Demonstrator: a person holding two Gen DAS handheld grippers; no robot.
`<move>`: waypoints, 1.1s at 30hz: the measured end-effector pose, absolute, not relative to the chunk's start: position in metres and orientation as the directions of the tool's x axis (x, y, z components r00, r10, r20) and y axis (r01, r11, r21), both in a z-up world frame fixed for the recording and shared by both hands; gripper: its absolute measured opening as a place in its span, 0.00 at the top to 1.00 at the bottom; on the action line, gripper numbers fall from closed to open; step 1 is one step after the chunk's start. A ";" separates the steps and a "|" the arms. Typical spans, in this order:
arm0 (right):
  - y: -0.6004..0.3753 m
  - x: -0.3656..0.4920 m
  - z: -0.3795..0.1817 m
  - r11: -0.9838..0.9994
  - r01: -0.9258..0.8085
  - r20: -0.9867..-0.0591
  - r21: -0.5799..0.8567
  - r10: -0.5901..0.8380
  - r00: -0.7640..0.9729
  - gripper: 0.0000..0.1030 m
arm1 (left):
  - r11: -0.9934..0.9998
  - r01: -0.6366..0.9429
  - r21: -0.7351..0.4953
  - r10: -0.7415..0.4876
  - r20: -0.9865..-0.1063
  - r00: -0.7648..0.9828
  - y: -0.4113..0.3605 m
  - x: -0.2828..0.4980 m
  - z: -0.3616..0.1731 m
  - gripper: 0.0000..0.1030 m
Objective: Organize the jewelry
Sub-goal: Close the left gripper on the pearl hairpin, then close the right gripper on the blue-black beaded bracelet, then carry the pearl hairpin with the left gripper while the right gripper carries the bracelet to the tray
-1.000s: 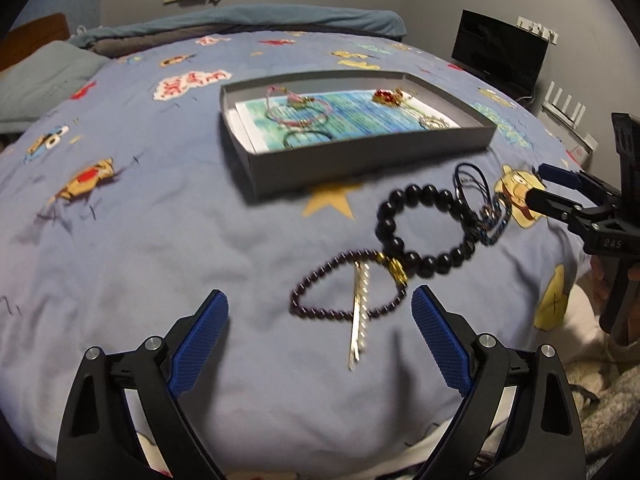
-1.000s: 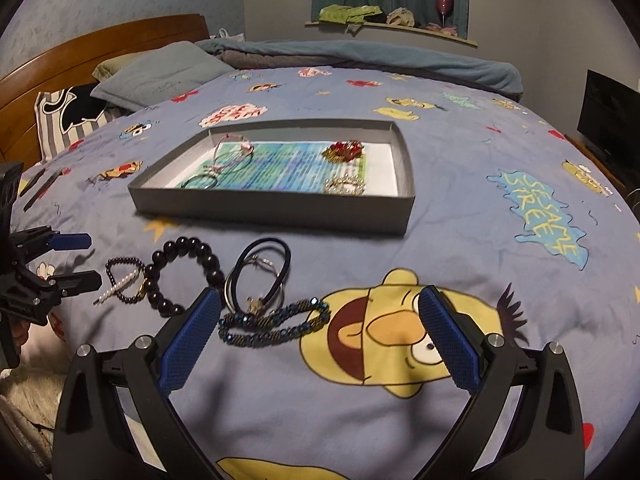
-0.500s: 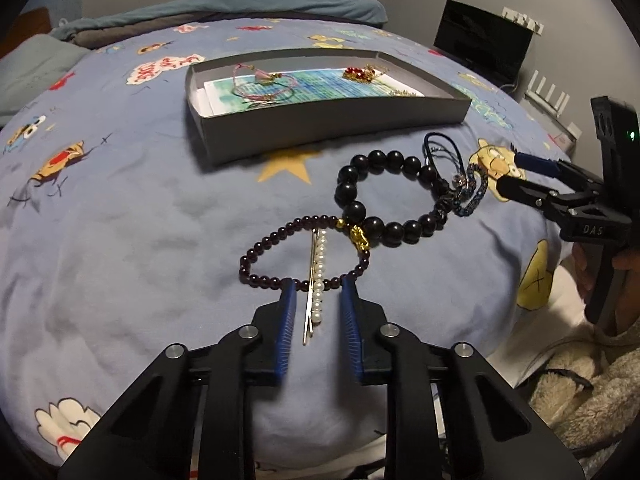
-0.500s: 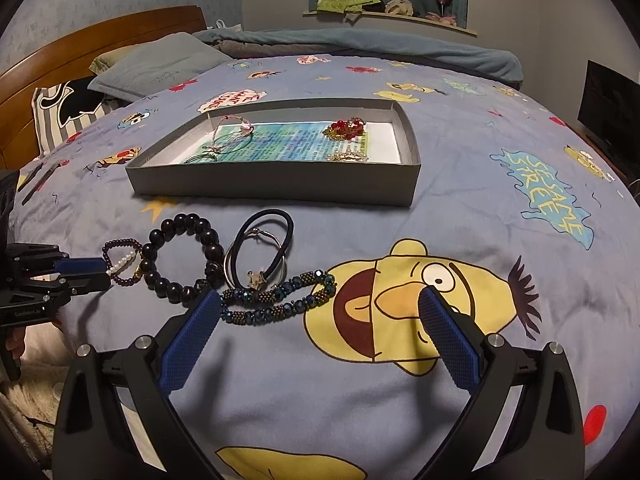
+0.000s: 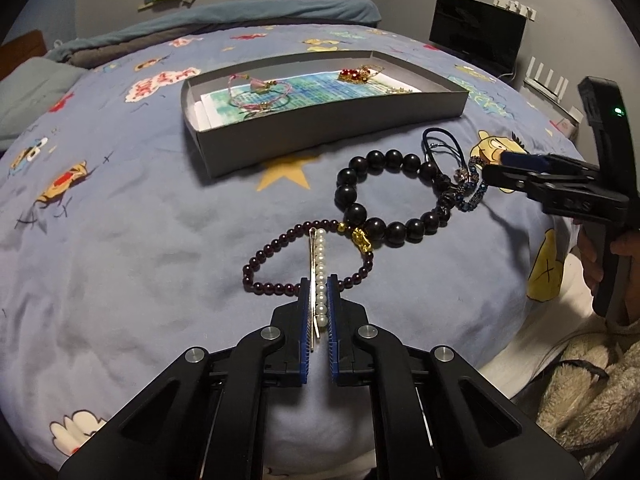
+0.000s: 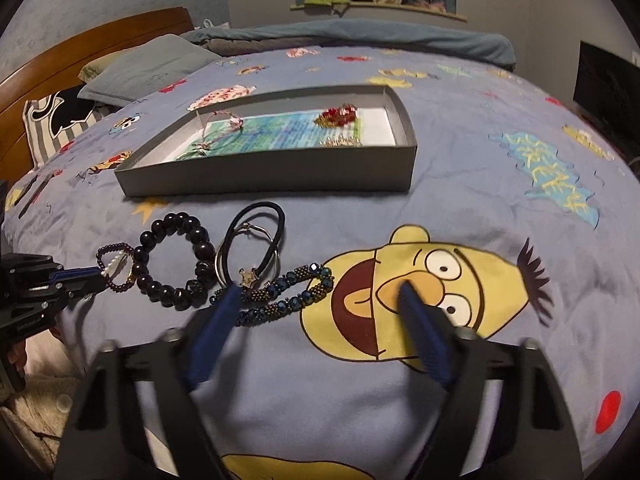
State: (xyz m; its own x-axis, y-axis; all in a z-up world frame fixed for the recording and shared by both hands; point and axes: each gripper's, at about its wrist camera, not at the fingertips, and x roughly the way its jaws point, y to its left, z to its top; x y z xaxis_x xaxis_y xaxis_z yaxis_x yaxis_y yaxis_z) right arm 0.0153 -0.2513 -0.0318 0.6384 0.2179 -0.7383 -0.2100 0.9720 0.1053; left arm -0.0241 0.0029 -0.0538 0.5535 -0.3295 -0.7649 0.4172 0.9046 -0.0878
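My left gripper (image 5: 319, 280) is shut on a pearl hair pin (image 5: 320, 276) that lies across a small dark-red bead bracelet (image 5: 276, 252) on the bed. A large black bead bracelet (image 5: 380, 196) lies beside it, then a black cord with rings (image 6: 256, 240) and a blue beaded bracelet (image 6: 288, 292). My right gripper (image 6: 320, 292) is open, its fingers blurred, with the blue beaded bracelet between them. The grey tray (image 5: 320, 132) behind holds several pieces of jewelry.
The bed's near edge is close behind both grippers. A pillow (image 6: 140, 68) and wooden headboard (image 6: 92, 44) stand at the far left in the right wrist view. A dark monitor (image 5: 476, 32) stands at the right of the bed.
My left gripper has closed fully on the pearl hair pin. My right gripper has moved forward over the blue beaded bracelet and its jaws have narrowed.
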 end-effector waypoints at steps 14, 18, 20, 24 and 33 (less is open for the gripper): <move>-0.251 0.031 -0.043 0.964 -0.208 -0.770 0.164 0.257 0.584 0.87 | 0.904 0.418 -0.088 -0.334 -0.756 0.563 0.006 -0.027 -0.050 0.92; -0.254 0.028 -0.036 0.962 -0.216 -0.760 0.165 0.264 0.594 0.93 | 0.905 0.418 -0.079 -0.332 -0.746 0.577 0.008 -0.029 -0.045 0.92; -0.254 0.025 -0.031 0.962 -0.221 -0.752 0.163 0.266 0.603 0.93 | 0.905 0.417 -0.078 -0.332 -0.743 0.582 0.009 -0.029 -0.043 0.92; -0.254 0.018 -0.015 0.962 -0.232 -0.724 0.144 0.262 0.638 0.93 | 0.908 0.412 -0.075 -0.330 -0.735 0.592 0.013 -0.029 -0.040 0.92; -0.257 0.010 0.029 0.966 -0.239 -0.651 0.096 0.242 0.720 0.93 | 0.913 0.403 -0.067 -0.324 -0.718 0.616 0.021 -0.029 -0.029 0.92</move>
State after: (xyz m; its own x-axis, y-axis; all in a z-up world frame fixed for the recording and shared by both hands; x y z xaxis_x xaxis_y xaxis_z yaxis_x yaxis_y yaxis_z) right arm 0.0100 -0.2574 0.0293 0.7197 0.2425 -0.6506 -0.2390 0.9663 0.0958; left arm -0.0286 0.0208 -0.0288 0.6161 -0.3241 -0.7179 0.4027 0.9129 -0.0666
